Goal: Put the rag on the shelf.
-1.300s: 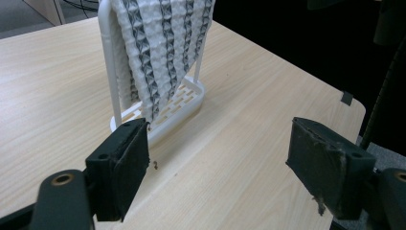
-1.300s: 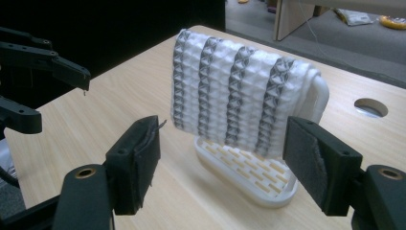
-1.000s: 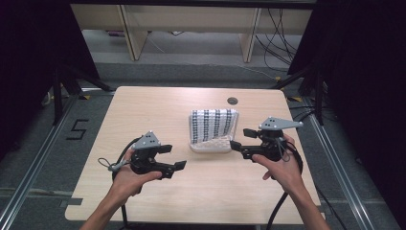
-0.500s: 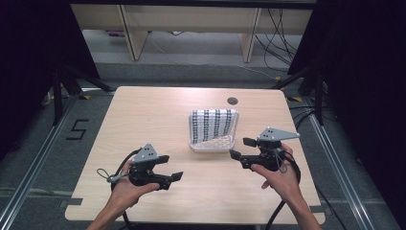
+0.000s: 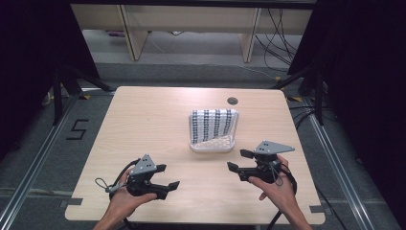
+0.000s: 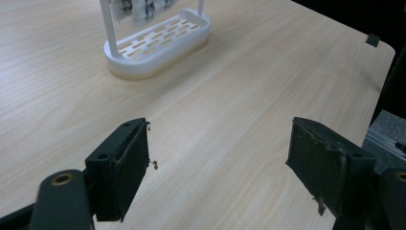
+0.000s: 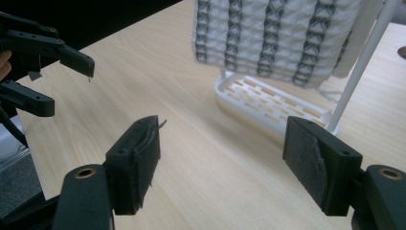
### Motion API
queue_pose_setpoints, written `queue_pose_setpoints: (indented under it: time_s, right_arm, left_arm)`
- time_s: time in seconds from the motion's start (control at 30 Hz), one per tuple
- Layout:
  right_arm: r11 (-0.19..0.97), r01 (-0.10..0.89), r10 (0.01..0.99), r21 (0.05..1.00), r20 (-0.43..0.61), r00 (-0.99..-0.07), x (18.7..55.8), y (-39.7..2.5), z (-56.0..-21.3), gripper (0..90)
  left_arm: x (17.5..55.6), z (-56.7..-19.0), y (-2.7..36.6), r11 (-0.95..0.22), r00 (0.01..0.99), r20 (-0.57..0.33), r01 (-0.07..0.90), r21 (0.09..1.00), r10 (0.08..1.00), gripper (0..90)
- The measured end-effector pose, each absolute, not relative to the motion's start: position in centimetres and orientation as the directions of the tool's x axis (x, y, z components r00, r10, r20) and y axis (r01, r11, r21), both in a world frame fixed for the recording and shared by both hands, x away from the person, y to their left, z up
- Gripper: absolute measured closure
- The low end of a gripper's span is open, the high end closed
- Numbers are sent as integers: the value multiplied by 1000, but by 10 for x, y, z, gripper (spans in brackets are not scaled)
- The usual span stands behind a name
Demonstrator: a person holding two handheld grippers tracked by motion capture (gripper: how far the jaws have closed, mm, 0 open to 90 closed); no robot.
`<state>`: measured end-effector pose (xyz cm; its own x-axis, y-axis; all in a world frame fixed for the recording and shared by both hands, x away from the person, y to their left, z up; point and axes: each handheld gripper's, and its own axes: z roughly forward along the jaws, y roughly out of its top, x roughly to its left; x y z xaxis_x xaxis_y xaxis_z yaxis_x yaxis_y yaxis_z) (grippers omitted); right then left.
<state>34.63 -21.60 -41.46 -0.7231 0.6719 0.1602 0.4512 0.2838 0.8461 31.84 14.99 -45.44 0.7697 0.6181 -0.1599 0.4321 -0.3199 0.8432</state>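
1. The left gripper [image 5: 165, 178] is released, jaws wide apart with bare table [image 5: 143, 124] between them; it sits near the front left edge, held in the person's left hand [image 5: 125, 201].
2. The right gripper [image 5: 238, 160] is likewise released and grasps nothing, held in the right hand [image 5: 276, 187] near the front right.
3. Between and beyond them stands one white rack [image 5: 213, 143], a slotted oval tray with thin upright posts, well apart from both.
4. One white cloth [image 5: 213, 123] with dark patterned stripes hangs over the rack.
5. The right gripper view shows the cloth's weave and the left gripper farther off; the left gripper view shows the tray's slots plainly.
6. The high view adds one dark round hole [image 5: 232, 101] near the table's far edge.
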Motion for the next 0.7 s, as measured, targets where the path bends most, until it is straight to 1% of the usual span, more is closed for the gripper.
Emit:
queue_pose_setpoints:
  time_s: [0.03,0.13,0.17,0.2,0.23,0.27,0.37,0.4,0.43,0.47,0.5,0.53,0.57,0.6,0.7]
  right_arm:
    - [282,477,685,832,173,-708,343,-215,-415,301]
    - [286,468,676,836,170,-717,342,-215,-420,301]
    - [309,452,669,837,147,-729,341,-217,-424,300]
    - [287,473,669,833,180,-721,339,-215,-426,300]
    - [294,487,675,822,182,-715,337,-215,-427,300]
    - [311,464,671,829,154,-725,338,-216,-429,300]
    - [309,467,666,828,162,-728,335,-216,-434,300]
    - [307,485,669,819,176,-722,333,-216,-435,300]
    - [303,484,678,820,171,-715,331,-216,-437,298]
    - [323,457,669,828,142,-730,332,-218,-438,298]
    - [323,457,669,828,142,-730,332,-218,-438,298]
    - [302,496,673,814,186,-715,326,-217,-442,295]
    - [309,479,671,822,169,-722,326,-218,-444,295]
    - [299,493,665,817,192,-721,323,-217,-447,293]
    - [299,495,665,816,194,-721,317,-219,-454,284]
  left_arm:
    - [317,-456,151,-317,768,-164,435,843,619,213]
    - [314,-459,152,-321,767,-163,438,840,620,213]
    - [313,-461,153,-324,770,-160,434,841,618,213]
    - [311,-463,154,-322,766,-165,442,837,622,213]
    - [310,-464,155,-328,768,-161,441,836,620,213]
    - [309,-465,156,-332,767,-156,439,835,622,213]
    - [307,-468,157,-332,770,-153,433,838,619,213]
    - [307,-468,157,-332,770,-153,433,838,619,213]
    - [306,-468,157,-342,771,-141,428,837,621,213]
    - [305,-469,157,-345,773,-137,424,837,620,213]
    - [305,-469,157,-345,773,-137,424,837,620,213]
    - [303,-471,157,-353,775,-123,416,838,620,212]
    - [302,-470,158,-368,775,-112,415,832,621,212]
    - [300,-471,157,-355,771,-114,412,839,626,212]
    - [297,-472,160,-366,776,-100,403,839,623,212]
